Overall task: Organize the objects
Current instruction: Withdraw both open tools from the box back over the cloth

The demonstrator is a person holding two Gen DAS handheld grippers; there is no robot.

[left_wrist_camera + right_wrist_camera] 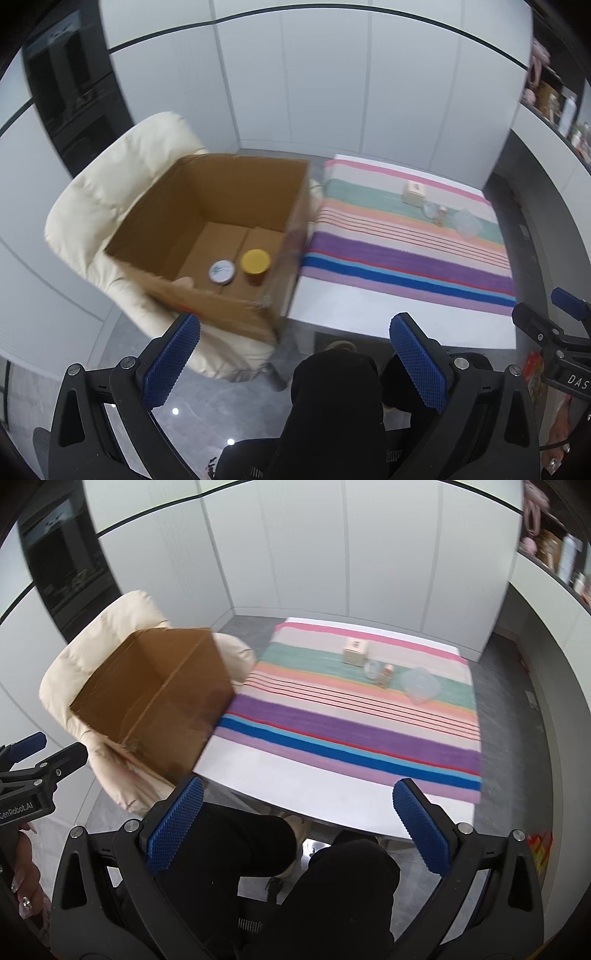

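Both tongs hang above the person's dark-clad lap, short of the bench's near edge, and neither touches anything. The left tongs (pixel 295 360) stand spread wide with nothing between the blue pads; the right tongs (pixel 297 823) are spread just as wide and empty.

An open cardboard box (pixel 221 236) rests on a cream padded chair (pixel 92 206) just left of the bench (pixel 295 782), its right wall close against the bench's left edge. On the box floor, near the front wall, sit a white-lidded jar (pixel 221 271) and a yellow-lidded jar (pixel 255 266), side by side and nearly touching; the rest of the floor is bare cardboard.

A striped cloth (pixel 351 720) covers most of the bench, leaving a bare white strip along the near edge. Toward the far right of the cloth stand a small cream carton (pixel 355 650), a small bottle (pixel 385 675) just right of it, and a clear plastic lid (pixel 421 685) beside that; a smaller clear item next to the bottle is too blurred to name. The near and left parts of the cloth lie open, between the box and this cluster.
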